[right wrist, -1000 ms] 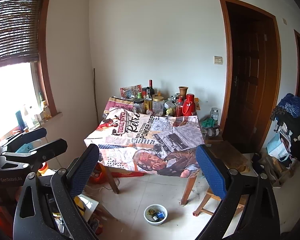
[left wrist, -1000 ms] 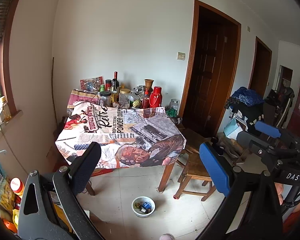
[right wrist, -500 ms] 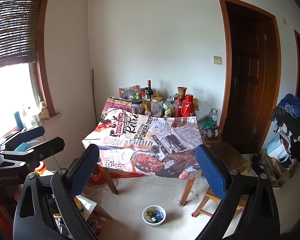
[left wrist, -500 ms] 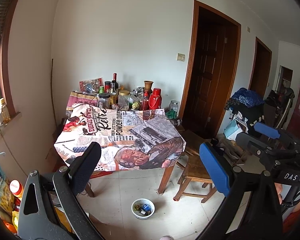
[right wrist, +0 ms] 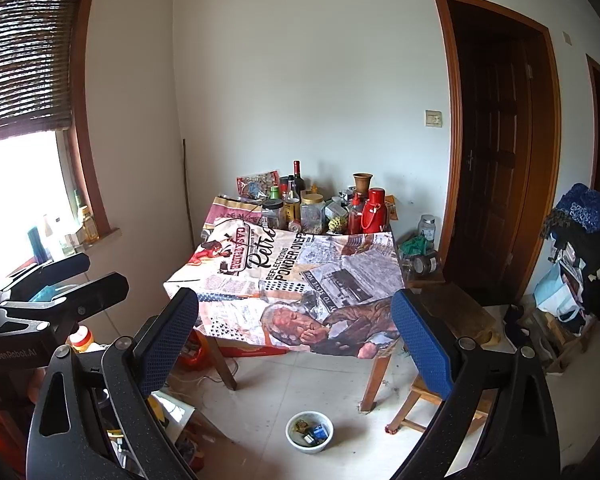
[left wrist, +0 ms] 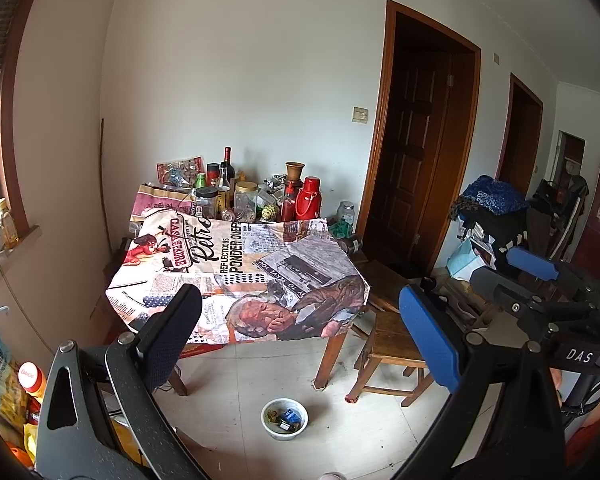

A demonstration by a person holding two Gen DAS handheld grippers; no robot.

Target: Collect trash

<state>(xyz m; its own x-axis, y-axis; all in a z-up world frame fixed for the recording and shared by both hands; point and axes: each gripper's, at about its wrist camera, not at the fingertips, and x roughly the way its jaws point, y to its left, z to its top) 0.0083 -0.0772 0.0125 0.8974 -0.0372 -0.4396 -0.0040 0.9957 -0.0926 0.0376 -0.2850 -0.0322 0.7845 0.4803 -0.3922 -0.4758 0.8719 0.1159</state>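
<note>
On the floor beside the table leg (left wrist: 327, 360) sat a white bowl (left wrist: 284, 418) of small trash, its contents too small to identify. Both the left gripper (left wrist: 300, 344) and right gripper (right wrist: 296, 344) were spread wide, empty, well back from it. Only the right wrist view showed the window blind (right wrist: 28, 52); only the left showed a second doorway (left wrist: 520, 136).

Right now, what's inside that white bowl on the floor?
The white bowl holds a few small scraps, one of them a blue packet. What lies under them, at the bottom, is covered, and the rest is too small to name.
</note>
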